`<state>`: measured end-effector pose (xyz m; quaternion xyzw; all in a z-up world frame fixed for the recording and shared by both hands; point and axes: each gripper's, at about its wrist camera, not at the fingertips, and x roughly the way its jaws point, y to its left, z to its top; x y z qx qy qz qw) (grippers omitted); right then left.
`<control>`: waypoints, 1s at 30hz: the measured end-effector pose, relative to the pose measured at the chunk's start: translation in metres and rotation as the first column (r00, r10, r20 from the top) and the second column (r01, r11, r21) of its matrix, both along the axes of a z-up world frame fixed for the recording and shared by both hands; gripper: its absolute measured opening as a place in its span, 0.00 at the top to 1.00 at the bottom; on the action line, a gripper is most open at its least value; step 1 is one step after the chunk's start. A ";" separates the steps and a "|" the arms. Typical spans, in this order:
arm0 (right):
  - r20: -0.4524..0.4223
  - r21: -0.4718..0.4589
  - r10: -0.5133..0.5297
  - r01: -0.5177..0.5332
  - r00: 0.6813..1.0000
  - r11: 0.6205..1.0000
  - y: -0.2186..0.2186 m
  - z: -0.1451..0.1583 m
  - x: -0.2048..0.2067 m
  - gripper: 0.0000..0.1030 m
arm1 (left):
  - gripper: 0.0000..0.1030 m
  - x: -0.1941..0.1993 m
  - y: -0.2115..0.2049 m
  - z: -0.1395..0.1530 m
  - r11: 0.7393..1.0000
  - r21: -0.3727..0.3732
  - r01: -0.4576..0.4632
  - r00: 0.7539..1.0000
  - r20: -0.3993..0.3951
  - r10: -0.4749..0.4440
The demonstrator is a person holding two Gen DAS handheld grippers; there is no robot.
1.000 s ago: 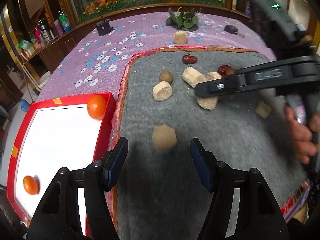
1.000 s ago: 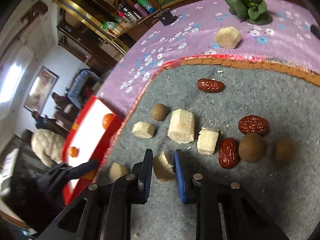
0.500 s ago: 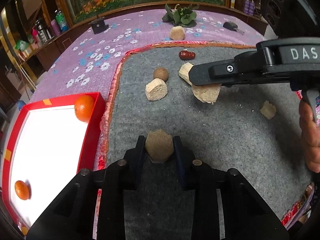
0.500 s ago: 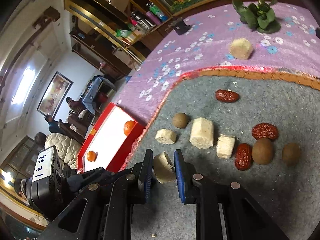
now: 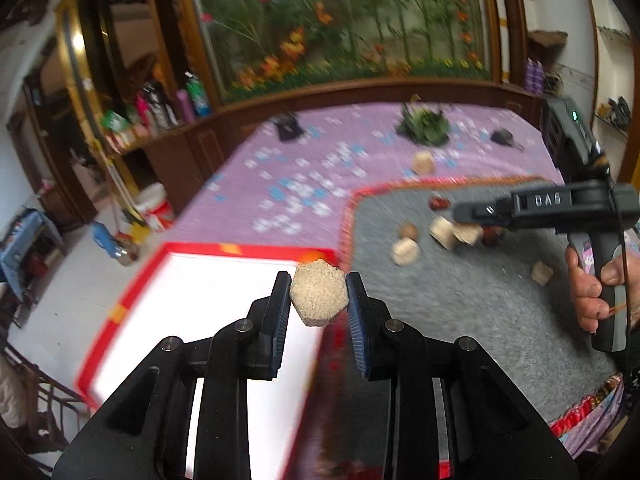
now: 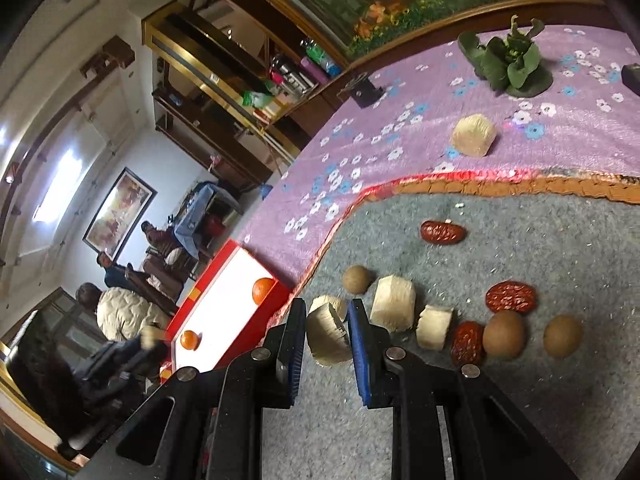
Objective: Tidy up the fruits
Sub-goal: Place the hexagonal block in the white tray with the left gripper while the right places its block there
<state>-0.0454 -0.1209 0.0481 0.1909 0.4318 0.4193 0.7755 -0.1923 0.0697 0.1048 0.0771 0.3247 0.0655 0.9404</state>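
The left gripper has its fingers pressed on a pale, faceted cane piece, lifted clear of the surface at the centre of the left wrist view. It hangs over the near corner of the red-rimmed tray, whose white floor fills the lower left with wide bare room. An orange peeks out just behind the held piece, against the tray's right wall.

The right gripper has its fingers closed narrowly on a cut cane chunk, low in the centre of the right wrist view, above the grey mat. Just right of it lie two more cane pieces, three red dates and three round brown fruits, clustered close together. The mat's red-orange border curves across the upper middle; beyond it, on the purple flowered cloth, one cane chunk sits alone near a green leafy plant. The tray stands at the left off the mat's edge, with a second orange at its lower corner. The mat's lower right is bare.
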 end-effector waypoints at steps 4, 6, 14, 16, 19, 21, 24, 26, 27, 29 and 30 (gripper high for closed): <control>-0.011 -0.008 -0.031 0.031 0.999 0.999 0.001 -0.002 0.003 0.80 | 0.74 -0.017 0.021 0.014 0.999 0.013 -0.045 0.997 0.058 0.044; -0.015 0.003 -0.039 0.039 0.999 0.999 0.004 0.002 0.000 0.80 | 0.74 -0.024 0.031 0.018 0.998 0.013 -0.066 0.995 0.079 0.065; 0.051 0.010 0.079 -0.079 0.996 0.997 0.078 0.034 -0.039 0.80 | 0.74 -0.030 0.070 0.010 0.989 -0.006 -0.148 0.985 0.084 0.148; 0.065 0.010 0.117 -0.118 0.991 0.993 0.103 0.039 -0.053 0.80 | 0.74 -0.030 0.078 0.005 0.985 -0.005 -0.171 0.982 0.077 0.171; 0.076 -0.013 0.165 -0.164 0.983 0.986 0.136 0.039 -0.070 0.80 | 0.74 -0.030 0.093 -0.004 0.978 -0.005 -0.211 0.975 0.064 0.211; 0.075 -0.032 0.194 -0.192 0.978 0.981 0.155 0.036 -0.079 0.80 | 0.74 -0.029 0.100 -0.010 0.973 -0.010 -0.229 0.972 0.055 0.229; 0.072 -0.070 0.226 -0.221 0.971 0.973 0.177 0.028 -0.087 0.80 | 0.74 -0.028 0.109 -0.017 0.969 -0.012 -0.247 0.968 0.045 0.248; 0.070 -0.092 0.242 -0.236 0.968 0.968 0.189 0.023 -0.092 0.80 | 0.74 -0.028 0.113 -0.021 0.967 -0.014 -0.256 0.966 0.038 0.256; 0.068 -0.101 0.248 -0.241 0.966 0.965 0.193 0.020 -0.094 0.80 | 0.74 -0.028 0.115 -0.024 0.965 -0.015 -0.260 0.965 0.034 0.260; 0.061 -0.112 0.256 -0.249 0.965 0.962 0.200 0.016 -0.094 0.80 | 0.74 -0.028 0.118 -0.027 0.964 -0.015 -0.264 0.964 0.029 0.264; 0.056 -0.113 0.259 -0.252 0.964 0.961 0.203 0.014 -0.094 0.80 | 0.74 -0.028 0.120 -0.029 0.964 -0.017 -0.267 0.963 0.027 0.267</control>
